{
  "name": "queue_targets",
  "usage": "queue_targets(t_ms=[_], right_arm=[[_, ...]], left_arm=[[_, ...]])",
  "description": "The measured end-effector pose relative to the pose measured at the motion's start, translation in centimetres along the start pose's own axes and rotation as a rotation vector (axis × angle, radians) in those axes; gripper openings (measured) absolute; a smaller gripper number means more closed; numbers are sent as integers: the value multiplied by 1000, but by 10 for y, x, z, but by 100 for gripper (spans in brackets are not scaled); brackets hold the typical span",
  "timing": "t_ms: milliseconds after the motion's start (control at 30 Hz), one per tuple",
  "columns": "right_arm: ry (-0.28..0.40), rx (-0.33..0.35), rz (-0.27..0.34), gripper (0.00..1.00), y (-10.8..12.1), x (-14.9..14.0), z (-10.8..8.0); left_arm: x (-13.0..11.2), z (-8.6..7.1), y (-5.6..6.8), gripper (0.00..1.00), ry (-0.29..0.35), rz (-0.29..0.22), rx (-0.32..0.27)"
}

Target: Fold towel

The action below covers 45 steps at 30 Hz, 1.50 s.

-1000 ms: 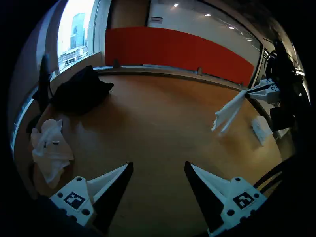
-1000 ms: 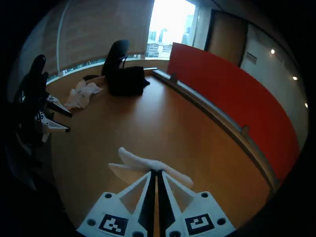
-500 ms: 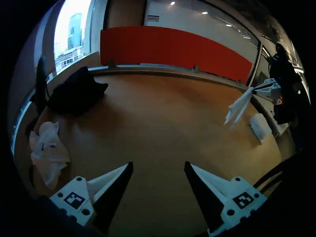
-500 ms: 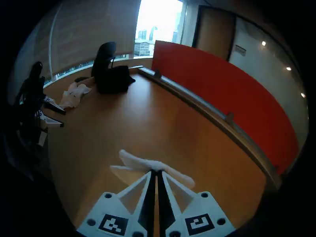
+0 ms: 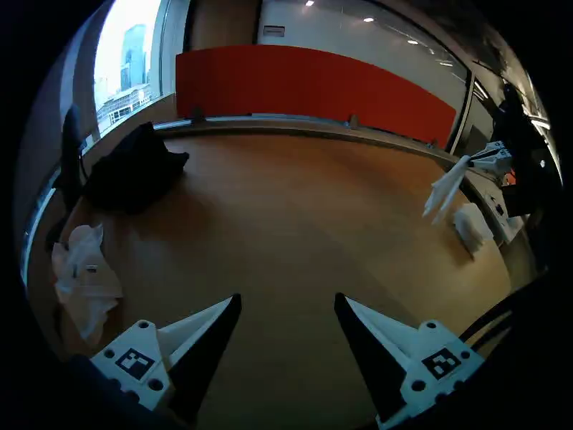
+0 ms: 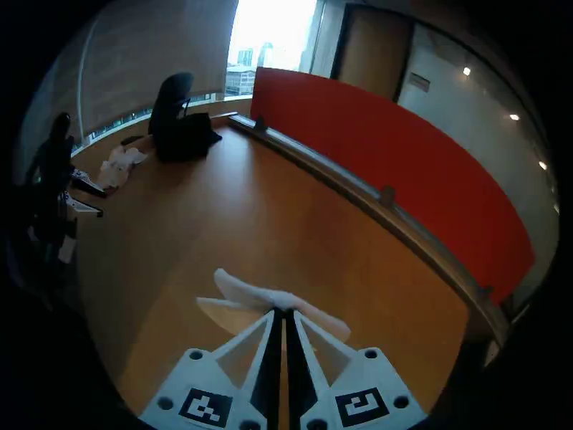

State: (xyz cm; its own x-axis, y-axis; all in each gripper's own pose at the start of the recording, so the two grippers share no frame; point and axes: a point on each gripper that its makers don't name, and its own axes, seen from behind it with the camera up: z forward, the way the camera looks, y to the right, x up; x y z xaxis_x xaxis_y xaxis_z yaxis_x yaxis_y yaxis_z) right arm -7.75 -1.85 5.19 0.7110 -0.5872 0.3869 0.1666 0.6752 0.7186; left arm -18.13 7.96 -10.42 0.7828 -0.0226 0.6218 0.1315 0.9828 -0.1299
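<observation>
Our right tongs (image 6: 284, 313) clench a bunched white cloth towel (image 6: 251, 292) above the brown wooden desk (image 6: 251, 215); left tongs (image 5: 286, 296) gape, empty. We judge the crumpled white towels (image 5: 82, 276) on the desk are yet to fold.

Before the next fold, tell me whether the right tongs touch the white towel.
Touching. The right gripper view shows the right tongs shut, the white towel pinched between their tips.

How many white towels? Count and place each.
3: held towel in the right gripper, folded towel on the table near it, crumpled towel by the black bag, possibly hiding more.
</observation>
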Motion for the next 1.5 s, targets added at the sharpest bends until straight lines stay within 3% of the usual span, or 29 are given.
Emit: queue_targets(t_ms=[400,967,1200,1500], right_arm=[[-31,-65,41,3,58,-29,-26],[-79,-148,66,3,122,-62,-55],[-91,-173,78,3,139,-73,-67],[-101,-188,100,3,141,-88,-82]], left_arm=[[3,6,7,97,-14,14,6],[10,14,23,97,-23,35,0],[13,16,27,97,-22,37,-1],[14,14,30,96,-22,45,-3]])
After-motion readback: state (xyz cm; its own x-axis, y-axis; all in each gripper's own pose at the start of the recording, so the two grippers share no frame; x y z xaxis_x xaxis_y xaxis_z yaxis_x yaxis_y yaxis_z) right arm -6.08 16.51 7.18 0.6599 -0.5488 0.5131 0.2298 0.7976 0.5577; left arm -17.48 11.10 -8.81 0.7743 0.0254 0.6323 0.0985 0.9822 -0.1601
